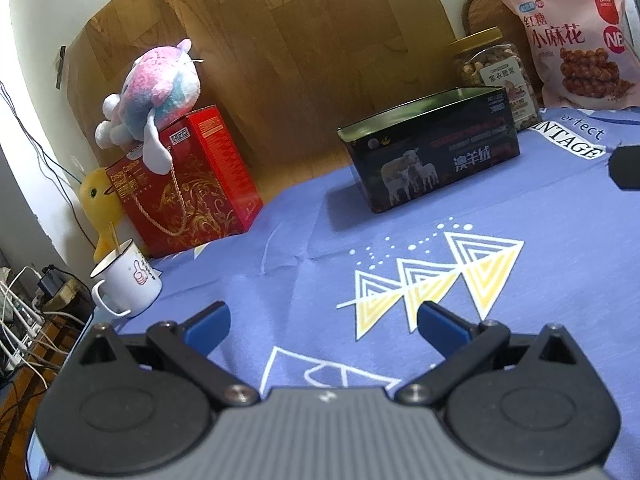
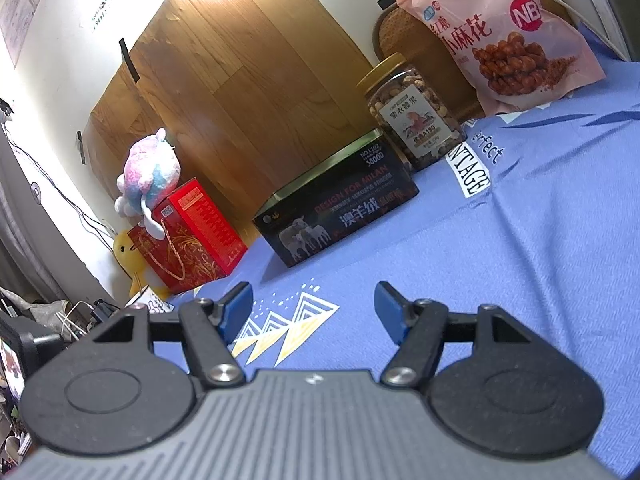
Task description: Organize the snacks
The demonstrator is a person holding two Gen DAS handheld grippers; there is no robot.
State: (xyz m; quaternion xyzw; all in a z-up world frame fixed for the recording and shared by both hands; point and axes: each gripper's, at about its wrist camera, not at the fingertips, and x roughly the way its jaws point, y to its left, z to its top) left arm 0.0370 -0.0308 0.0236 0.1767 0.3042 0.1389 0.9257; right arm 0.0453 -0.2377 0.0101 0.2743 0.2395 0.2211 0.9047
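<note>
An open black tin box (image 1: 432, 148) (image 2: 340, 204) with sheep printed on it stands on the blue cloth (image 1: 400, 240) (image 2: 540, 220). Behind it stands a clear jar of nuts (image 1: 494, 76) (image 2: 414, 116) with a gold lid. A pink snack bag (image 1: 576, 36) (image 2: 500, 36) leans upright at the back right. My left gripper (image 1: 322, 330) hovers over the cloth, open and empty, well short of the tin. My right gripper (image 2: 314, 314) is also open and empty, short of the tin. A dark part at the left wrist view's right edge (image 1: 624, 168) may be the right gripper.
A red gift box (image 1: 192, 180) (image 2: 192, 236) with a pastel plush toy (image 1: 148, 96) (image 2: 150, 176) on top stands at the back left, with a yellow plush (image 1: 98, 200) beside it. A white mug (image 1: 128, 278) sits at the cloth's left edge. Cables lie off to the left.
</note>
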